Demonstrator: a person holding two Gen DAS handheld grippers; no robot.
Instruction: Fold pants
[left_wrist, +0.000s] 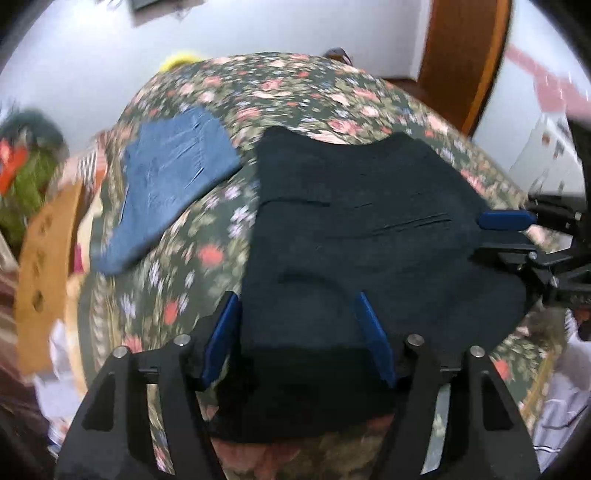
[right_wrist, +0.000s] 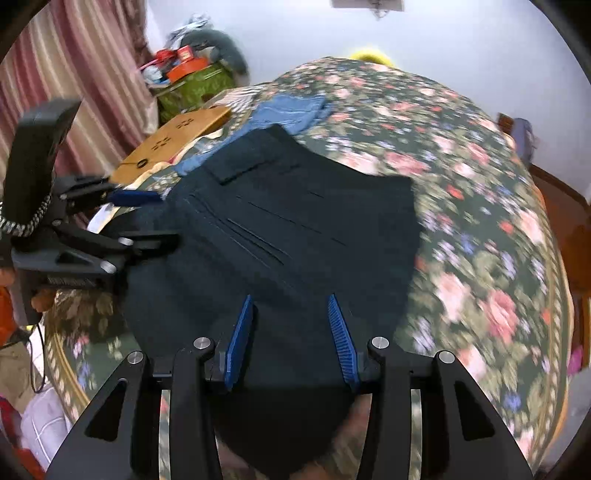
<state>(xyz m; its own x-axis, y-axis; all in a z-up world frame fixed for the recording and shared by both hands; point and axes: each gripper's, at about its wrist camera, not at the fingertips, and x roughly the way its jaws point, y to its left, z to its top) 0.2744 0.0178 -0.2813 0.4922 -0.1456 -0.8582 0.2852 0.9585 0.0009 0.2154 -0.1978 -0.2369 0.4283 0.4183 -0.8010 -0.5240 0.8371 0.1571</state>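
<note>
Dark navy pants (left_wrist: 362, 229) lie folded on a floral bedspread (left_wrist: 295, 85); they also show in the right wrist view (right_wrist: 295, 229). My left gripper (left_wrist: 297, 301) is open, its blue fingers (left_wrist: 373, 332) spread over the near edge of the pants. My right gripper (right_wrist: 290, 301) is open too, its blue fingers (right_wrist: 341, 336) over the near edge of the same pants. The right gripper shows at the right of the left wrist view (left_wrist: 508, 232), and the left gripper at the left of the right wrist view (right_wrist: 147, 218). Neither holds cloth.
Folded blue jeans (left_wrist: 173, 177) lie on the bed to the far left of the dark pants, also seen in the right wrist view (right_wrist: 291, 109). A wooden board (right_wrist: 173, 140) sits at the bed's edge. A wooden door frame (left_wrist: 465, 62) stands beyond.
</note>
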